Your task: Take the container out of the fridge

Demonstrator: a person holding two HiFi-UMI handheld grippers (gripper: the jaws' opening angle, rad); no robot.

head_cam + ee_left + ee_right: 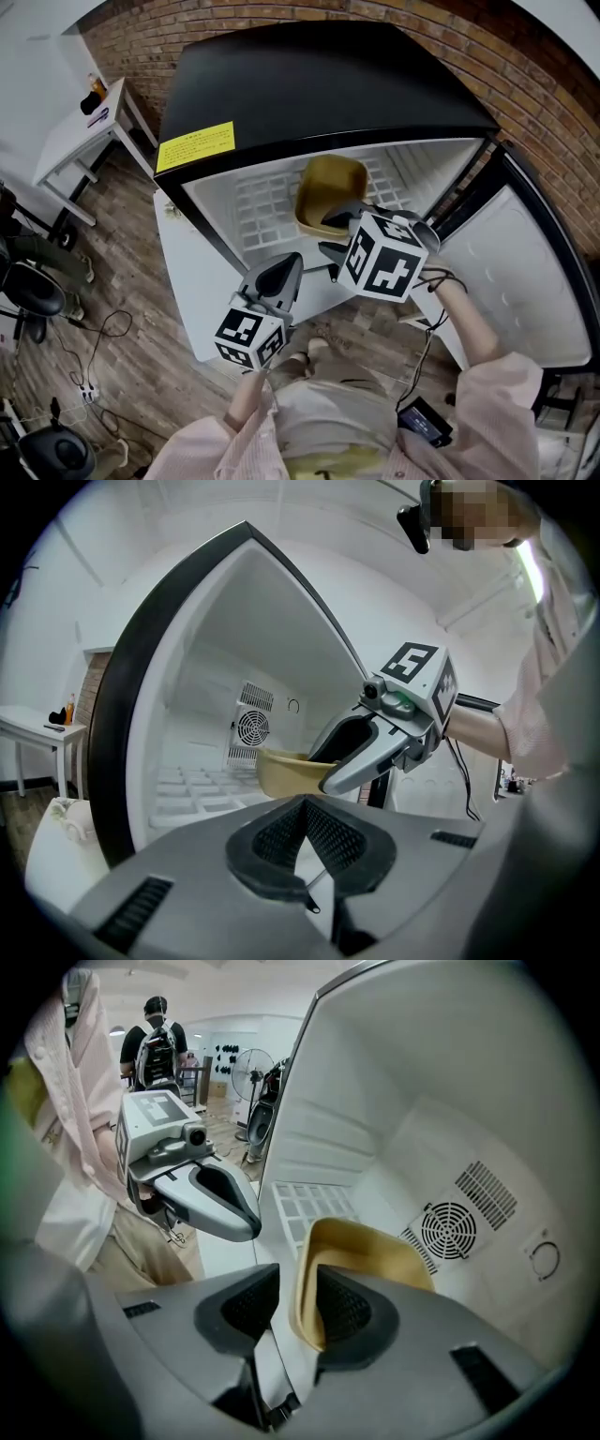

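The tan plastic container (375, 1241) sits on the fridge (309, 84) shelf. The right gripper (298, 1302) straddles its near wall, jaws part-open, not yet pinching. It looks light, stiff and slick, so clamp that wall firmly. The left gripper (305, 841) is closed and empty

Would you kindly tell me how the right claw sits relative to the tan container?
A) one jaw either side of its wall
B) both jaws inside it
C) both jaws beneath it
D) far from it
A: the right claw straddles the near wall of the container, one jaw inside and one outside.
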